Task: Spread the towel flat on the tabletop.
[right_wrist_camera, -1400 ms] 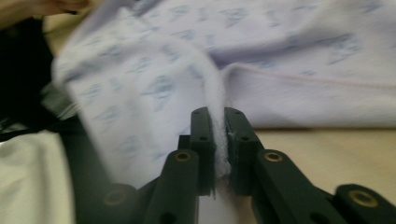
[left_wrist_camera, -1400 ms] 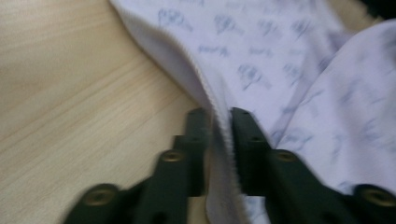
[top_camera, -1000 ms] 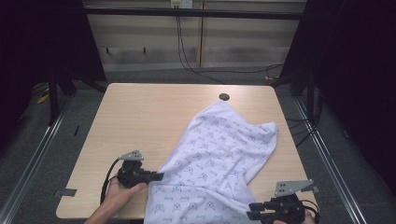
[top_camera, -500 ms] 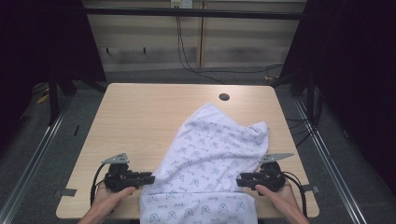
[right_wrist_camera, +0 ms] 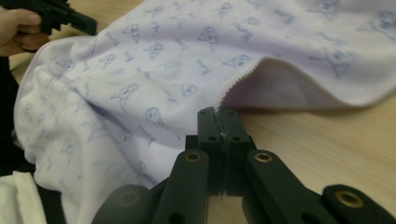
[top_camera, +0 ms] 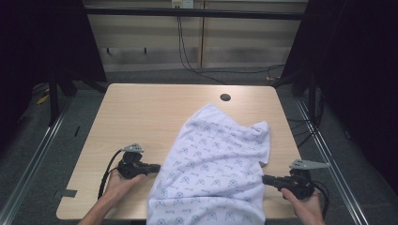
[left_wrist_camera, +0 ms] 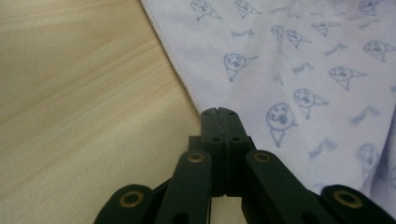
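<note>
Here the printed towel [top_camera: 220,164] lies in the lower middle of the high view, draping over the counter's [top_camera: 155,112] near edge. The left claw [top_camera: 157,167] and right claw [top_camera: 265,178], jaws just closed, pinch its side hems; pull outward evenly, keeping the cloth taut.

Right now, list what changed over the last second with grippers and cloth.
Right gripper moved from the table's near edge to the cloth's right hem. Both grippers' fingers have just closed, no cloth visibly between. Left gripper and cloth roughly stayed put.
</note>
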`<state>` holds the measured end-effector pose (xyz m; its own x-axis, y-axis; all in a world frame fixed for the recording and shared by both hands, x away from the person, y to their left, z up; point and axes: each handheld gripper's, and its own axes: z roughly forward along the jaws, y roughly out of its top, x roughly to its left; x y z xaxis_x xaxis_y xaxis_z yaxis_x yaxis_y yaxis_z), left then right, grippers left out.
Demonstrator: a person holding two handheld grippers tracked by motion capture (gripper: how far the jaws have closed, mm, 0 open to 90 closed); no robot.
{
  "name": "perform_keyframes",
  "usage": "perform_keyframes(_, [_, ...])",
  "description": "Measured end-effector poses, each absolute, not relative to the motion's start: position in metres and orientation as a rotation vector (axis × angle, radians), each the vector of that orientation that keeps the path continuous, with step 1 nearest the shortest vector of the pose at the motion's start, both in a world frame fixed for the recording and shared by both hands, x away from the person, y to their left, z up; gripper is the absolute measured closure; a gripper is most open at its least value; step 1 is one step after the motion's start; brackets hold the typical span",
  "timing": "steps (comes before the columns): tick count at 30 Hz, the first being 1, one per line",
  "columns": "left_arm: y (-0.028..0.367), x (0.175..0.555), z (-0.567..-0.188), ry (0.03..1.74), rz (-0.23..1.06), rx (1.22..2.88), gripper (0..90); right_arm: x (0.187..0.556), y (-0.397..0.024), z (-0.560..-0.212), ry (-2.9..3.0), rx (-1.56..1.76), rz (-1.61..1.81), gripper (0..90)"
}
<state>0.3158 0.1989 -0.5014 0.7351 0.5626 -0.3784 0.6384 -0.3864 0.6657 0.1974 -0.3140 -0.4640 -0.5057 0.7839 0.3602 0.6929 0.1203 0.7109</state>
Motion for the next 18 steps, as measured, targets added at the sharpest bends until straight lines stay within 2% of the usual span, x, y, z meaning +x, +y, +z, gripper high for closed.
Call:
perform_keyframes(4, [0.206, 0.303, -0.499, 0.894, -0.134, 2.06, 90.0, 0.19, -0.324, -0.468, 2.265, 1.551, 1.329, 88.5])
perform_keyframes(6, [0.205, 0.302, -0.496, 0.873, -0.151, 2.027, 90.0, 0.184, -0.328, -0.471, 2.295, 1.562, 1.278, 79.1])
perform_keyframes(8, [0.201, 0.308, -0.495, 0.877, -0.166, 1.991, 80.6, 0.18, -0.332, -0.471, 2.264, 1.574, 1.267, 70.9])
perform_keyframes(12, [0.19, 0.318, -0.495, 0.834, -0.153, 1.992, 68.3, 0.184, -0.327, -0.463, 2.233, 1.512, 1.324, 66.9])
perform_keyframes(15, [0.182, 0.321, -0.494, 0.811, -0.096, 2.012, 62.7, 0.192, -0.319, -0.46, 2.226, 1.463, 1.35, 67.1])
perform_keyframes(18, [0.168, 0.331, -0.497, 0.776, -0.051, 2.053, 60.9, 0.205, -0.308, -0.46, 2.238, 1.417, 1.352, 66.8])
